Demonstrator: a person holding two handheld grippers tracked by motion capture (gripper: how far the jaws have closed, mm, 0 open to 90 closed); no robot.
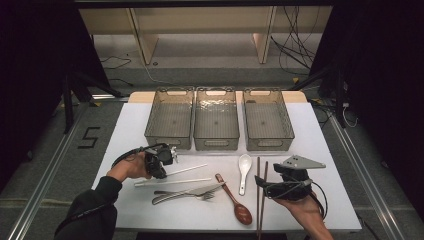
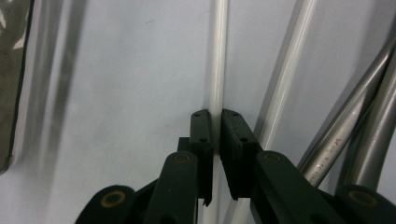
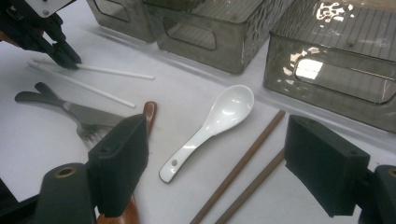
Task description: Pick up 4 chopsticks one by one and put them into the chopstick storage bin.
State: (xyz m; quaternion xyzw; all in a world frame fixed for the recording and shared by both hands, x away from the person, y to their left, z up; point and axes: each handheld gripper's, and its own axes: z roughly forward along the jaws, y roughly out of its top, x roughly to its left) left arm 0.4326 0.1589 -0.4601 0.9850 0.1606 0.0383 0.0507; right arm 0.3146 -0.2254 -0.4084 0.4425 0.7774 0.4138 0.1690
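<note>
My high view looks down over the surface [image 1: 125,120]; gripper views sit close, sharing the white chopsticks [image 2: 218,56].

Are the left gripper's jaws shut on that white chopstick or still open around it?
Shut on it: the left gripper has its pads pressed against the white chopstick, which lies flat on the table.

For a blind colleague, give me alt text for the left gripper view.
The left gripper is clamped shut on a white chopstick lying on the white table. A second white chopstick lies just right of it, with two metal utensil handles at the far right.
</note>
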